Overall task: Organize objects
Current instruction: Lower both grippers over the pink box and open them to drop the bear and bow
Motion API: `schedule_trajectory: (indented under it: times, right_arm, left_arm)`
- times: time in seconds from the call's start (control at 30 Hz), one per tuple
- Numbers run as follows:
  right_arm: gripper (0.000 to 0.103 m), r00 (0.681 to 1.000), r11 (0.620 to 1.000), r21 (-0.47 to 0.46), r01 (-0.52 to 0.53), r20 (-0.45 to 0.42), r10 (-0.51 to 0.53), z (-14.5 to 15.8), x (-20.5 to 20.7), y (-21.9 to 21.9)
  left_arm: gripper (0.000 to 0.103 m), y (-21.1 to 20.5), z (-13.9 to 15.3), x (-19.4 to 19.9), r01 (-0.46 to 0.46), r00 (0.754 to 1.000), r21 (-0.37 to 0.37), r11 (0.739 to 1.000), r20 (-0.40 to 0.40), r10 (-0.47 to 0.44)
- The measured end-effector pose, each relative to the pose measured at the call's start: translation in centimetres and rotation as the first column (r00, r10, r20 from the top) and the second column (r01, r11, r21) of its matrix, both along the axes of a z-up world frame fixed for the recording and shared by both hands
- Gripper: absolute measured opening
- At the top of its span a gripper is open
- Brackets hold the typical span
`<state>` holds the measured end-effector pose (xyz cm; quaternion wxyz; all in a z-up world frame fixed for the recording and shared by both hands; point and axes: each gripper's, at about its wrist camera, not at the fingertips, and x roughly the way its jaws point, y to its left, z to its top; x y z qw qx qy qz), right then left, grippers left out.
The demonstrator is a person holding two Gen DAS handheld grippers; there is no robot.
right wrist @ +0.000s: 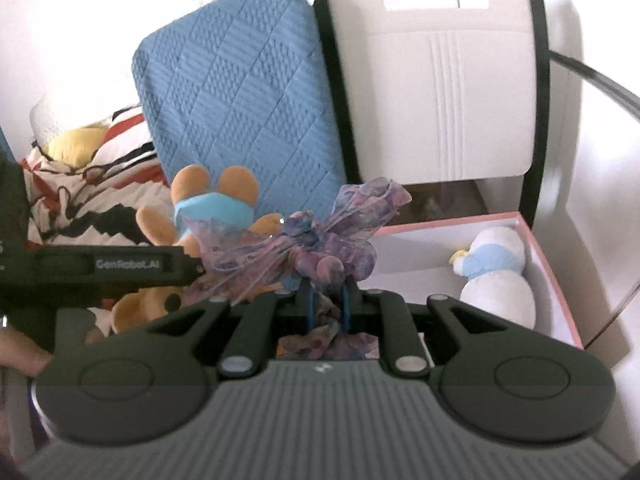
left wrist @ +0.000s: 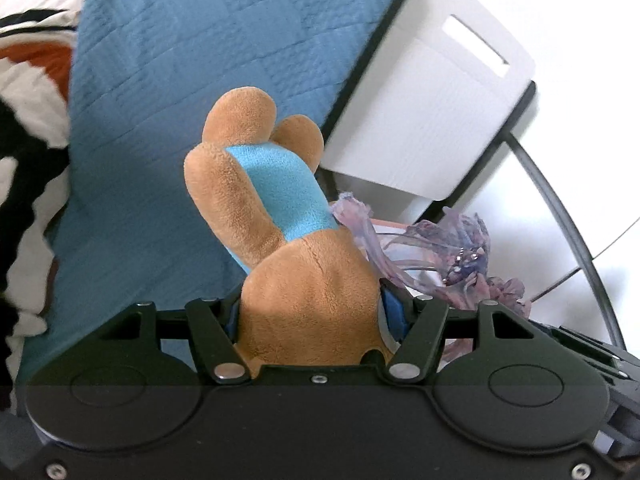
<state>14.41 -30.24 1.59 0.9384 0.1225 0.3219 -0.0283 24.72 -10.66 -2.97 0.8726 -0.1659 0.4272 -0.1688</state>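
Observation:
A brown plush toy [left wrist: 280, 208] in a light blue shirt sits between the jaws of my left gripper [left wrist: 316, 312], which are closed against its body. In the right wrist view the same plush toy [right wrist: 216, 204] pokes up behind the left gripper's black housing [right wrist: 120, 266]. My right gripper [right wrist: 328, 304] is shut on a purple gauzy bow [right wrist: 304, 248], whose loops fan out above the fingers. The bow [left wrist: 464, 256] also shows just right of the plush in the left wrist view. Both items hang in the air, close together.
A white box with a pink rim [right wrist: 448, 222] stands at the right and holds a white plush with a blue scarf [right wrist: 496, 276]. Behind are a blue quilted cushion [right wrist: 240, 100], a white chair back [right wrist: 440, 80], a patterned blanket [right wrist: 92, 200] and a yellow plush [right wrist: 76, 140].

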Motion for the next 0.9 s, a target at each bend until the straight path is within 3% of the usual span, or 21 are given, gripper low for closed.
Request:
schedule_trajectory:
  times: [0.47,0.9]
  right_arm:
    - [0.016,0.996,0.996,-0.009,0.089,-0.018,-0.089,-0.8,-0.9,-6.1]
    - [0.016,0.979,0.988,-0.017,0.152,-0.135,-0.153,-6.4,-1.5,-11.1]
  left_arm:
    - [0.062,-7.5,-0.5,3.0,0.091,0.996,0.008,0.996,-0.010,-0.091]
    - [0.063,-13.5,-6.5,5.4,0.171,0.981,0.064,0.983,-0.104,-0.164]
